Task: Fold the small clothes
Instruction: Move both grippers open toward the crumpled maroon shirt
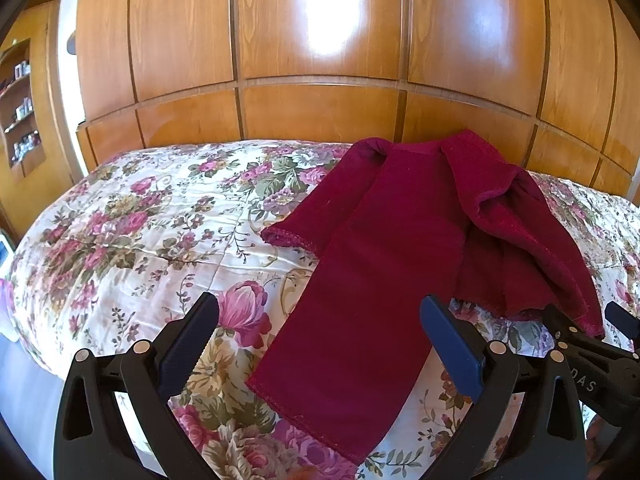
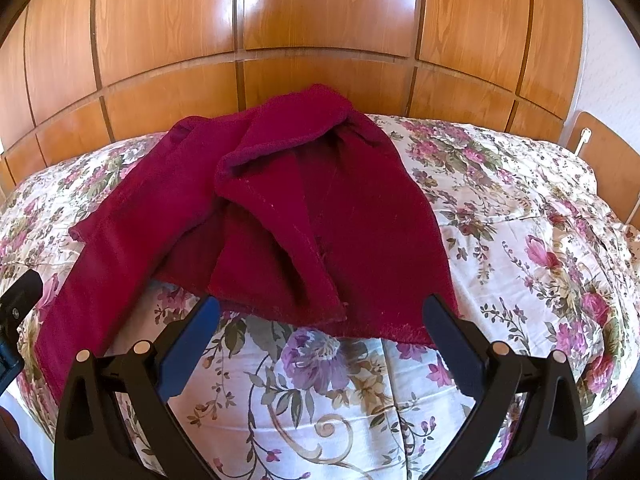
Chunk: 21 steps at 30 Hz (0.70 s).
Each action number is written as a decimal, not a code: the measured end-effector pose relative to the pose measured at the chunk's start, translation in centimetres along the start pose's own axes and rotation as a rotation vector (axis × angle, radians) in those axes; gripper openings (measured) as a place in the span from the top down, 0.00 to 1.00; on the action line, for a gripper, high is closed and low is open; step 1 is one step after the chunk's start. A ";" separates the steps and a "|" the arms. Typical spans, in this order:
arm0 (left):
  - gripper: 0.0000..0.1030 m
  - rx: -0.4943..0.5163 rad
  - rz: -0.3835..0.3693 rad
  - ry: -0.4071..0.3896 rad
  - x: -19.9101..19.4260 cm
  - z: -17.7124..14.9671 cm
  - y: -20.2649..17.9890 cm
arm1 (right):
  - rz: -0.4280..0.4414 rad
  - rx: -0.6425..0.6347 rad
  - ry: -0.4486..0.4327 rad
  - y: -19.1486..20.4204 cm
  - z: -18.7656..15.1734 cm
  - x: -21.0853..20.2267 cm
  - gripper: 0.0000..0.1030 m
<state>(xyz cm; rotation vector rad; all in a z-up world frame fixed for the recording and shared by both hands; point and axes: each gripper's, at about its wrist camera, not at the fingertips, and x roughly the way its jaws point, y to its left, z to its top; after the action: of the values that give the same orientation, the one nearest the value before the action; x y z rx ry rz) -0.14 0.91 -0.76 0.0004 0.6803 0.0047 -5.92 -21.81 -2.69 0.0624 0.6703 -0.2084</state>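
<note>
A dark red fleece garment (image 1: 360, 280) lies crumpled on the floral bedspread (image 1: 160, 232). One long panel runs toward the near edge, and the collar end (image 2: 288, 128) is bunched at the far side. My left gripper (image 1: 320, 306) hovers open above the long panel, pads clear of the cloth. My right gripper (image 2: 322, 304) hovers open over the garment's near hem (image 2: 380, 328), nothing pinched. The right gripper's fingers (image 1: 560, 324) show at the right edge of the left wrist view. Part of the left gripper (image 2: 16, 300) shows at the left edge of the right wrist view.
Glossy wooden wardrobe panels (image 1: 320, 112) stand right behind the bed. A shelf niche with small bottles (image 1: 22, 108) is at the far left. A wooden board with a white cable (image 2: 600, 152) stands at the bed's right. The bed's near edge (image 1: 36, 364) drops off at lower left.
</note>
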 end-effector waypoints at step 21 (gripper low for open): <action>0.03 0.127 -0.085 0.202 5.5 -3.0 -1.7 | 0.055 0.060 -0.008 -3.6 1.1 1.0 0.02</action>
<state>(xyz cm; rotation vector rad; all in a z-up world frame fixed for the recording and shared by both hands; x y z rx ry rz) 2.26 -0.80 -6.52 0.0945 0.8812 -0.1221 -5.23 -25.60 -2.45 0.1375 0.6540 -0.1756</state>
